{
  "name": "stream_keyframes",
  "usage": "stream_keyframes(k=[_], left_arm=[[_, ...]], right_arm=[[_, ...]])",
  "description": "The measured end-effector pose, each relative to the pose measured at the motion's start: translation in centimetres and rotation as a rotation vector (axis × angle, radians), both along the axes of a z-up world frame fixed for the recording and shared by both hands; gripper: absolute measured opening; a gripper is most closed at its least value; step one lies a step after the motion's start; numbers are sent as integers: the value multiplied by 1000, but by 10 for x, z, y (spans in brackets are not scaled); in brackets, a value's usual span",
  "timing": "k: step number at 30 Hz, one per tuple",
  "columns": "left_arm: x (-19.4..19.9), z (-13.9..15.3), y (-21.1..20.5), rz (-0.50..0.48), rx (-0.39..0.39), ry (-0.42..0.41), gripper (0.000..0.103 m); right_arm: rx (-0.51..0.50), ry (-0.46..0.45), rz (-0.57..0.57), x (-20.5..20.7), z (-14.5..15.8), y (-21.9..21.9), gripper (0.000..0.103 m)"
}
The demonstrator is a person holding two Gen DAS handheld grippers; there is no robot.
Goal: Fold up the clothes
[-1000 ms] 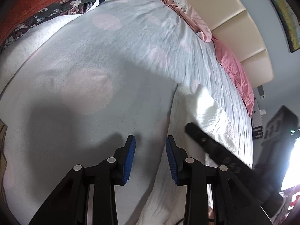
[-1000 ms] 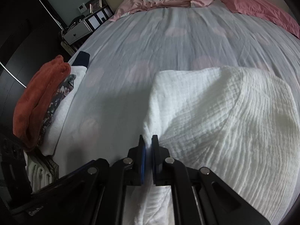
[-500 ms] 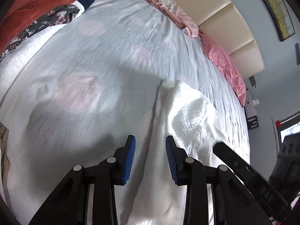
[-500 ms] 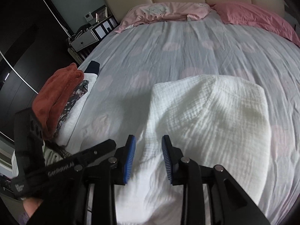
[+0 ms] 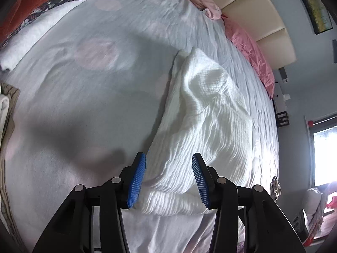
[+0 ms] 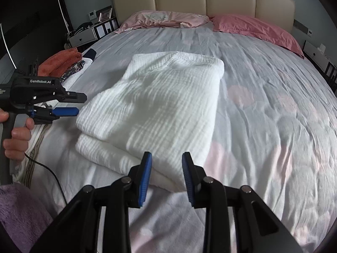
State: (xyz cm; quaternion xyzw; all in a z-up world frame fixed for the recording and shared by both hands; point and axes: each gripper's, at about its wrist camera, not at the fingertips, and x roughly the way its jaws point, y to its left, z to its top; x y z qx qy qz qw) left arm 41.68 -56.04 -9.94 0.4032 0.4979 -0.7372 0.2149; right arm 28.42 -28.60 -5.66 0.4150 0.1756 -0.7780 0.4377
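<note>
1. The left gripper [image 5: 168, 179] sits at the bottom centre of the left wrist view with its blue pads spread apart and holding nothing; the near edge of the white garment [image 5: 202, 130] lies between and just beyond them.
2. The right gripper [image 6: 166, 177] is likewise apart and empty, low in the right wrist view, pointed at the garment's near right corner.
3. The white garment lies in the middle of the bed [image 6: 273, 109], folded into a thick, roughly rectangular bundle with one layer lapped over another along its lower left edge.
4. My judgement: the next fold needs both near corners pinched at once. Bite through every layer, not just the top one, or the bundle will peel open.
5. Lift evenly, carry the edge toward the pink pillows [image 6: 252, 29], and lay it down flat.
6. The stacked clothes [image 6: 63, 63] at left centre stay well apart.
</note>
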Motion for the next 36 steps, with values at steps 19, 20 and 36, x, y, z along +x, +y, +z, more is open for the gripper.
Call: stream_keyframes(k=[19,20,36], left_arm=[[5,3,9,38,-17,105,15],[5,2,8,39,-13,107,14],[23,31,34,-35,-66,184,8]], right_arm=[[66,88,12,9,-37,6,49],[86,94,2,8,-40,4,49],[-78,41,-163,-13,-17,46,9]])
